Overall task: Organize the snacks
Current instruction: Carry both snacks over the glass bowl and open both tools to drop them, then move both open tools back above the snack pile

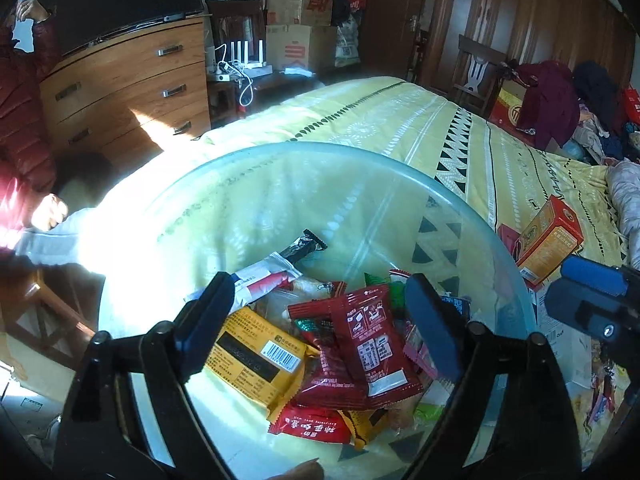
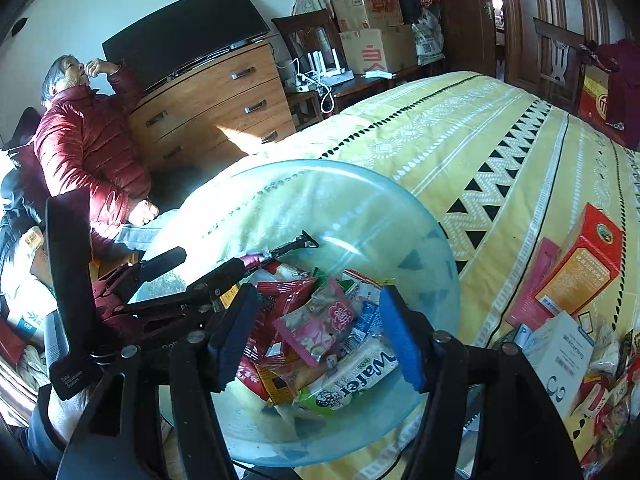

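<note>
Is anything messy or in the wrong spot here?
Yes. Most snacks sit piled in the glass bowl, but an orange box leans tilted on the bedspread beside it, and more boxes and packets lie scattered by the bowl, still unsorted. Both grippers, left and right, hover open over the bowl, holding nothing.

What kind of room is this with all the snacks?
Most likely a bedroom at home: a big bed with a yellow patterned cover, a wooden chest of drawers with a TV on top, and stacked cardboard boxes.
</note>
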`<state>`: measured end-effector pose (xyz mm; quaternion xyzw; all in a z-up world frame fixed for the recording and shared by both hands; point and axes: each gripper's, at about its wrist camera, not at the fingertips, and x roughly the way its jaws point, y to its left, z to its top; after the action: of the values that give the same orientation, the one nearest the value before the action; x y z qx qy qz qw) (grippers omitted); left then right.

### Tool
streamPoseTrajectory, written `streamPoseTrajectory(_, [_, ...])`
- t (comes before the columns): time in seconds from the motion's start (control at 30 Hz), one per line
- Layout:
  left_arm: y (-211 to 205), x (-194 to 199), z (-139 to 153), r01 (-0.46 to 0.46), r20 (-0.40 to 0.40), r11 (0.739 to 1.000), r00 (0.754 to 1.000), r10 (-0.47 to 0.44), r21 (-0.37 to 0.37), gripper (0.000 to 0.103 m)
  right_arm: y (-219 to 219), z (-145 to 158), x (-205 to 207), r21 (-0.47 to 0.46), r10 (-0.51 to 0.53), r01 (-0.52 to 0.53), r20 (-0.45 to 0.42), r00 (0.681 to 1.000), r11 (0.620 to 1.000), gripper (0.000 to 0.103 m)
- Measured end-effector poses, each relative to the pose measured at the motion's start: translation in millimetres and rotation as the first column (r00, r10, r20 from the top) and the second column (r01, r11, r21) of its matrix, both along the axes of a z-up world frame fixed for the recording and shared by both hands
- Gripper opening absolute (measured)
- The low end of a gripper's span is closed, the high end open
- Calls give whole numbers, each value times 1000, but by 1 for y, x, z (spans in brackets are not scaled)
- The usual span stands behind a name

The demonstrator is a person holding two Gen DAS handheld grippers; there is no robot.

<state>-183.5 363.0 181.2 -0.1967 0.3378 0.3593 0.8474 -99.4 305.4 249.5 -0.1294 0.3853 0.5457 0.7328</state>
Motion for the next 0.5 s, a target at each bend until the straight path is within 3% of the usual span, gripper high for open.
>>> streamPoseTrajectory(0.17, [-7,4,0,-6,-32,1000,999,7,19,94,-32,7,-1,26,-38,37,52,998,999,68])
streamPoseTrajectory(0.33, [-30,8,14,26,2,999,1000,-26,46,94,-111,9,-1,72,-153,145,120,981,987,68])
streamPoseTrajectory(0.43, [-61,8,31,59,70,996,995,-64,74,97,-174,2,1,86,-266,255,154,952,963,68])
streamPoseTrajectory(0.5, [-96,11,46,105,127,985,984,-122,134,103,-230,-10,3,92,-367,356,189,911,930,69])
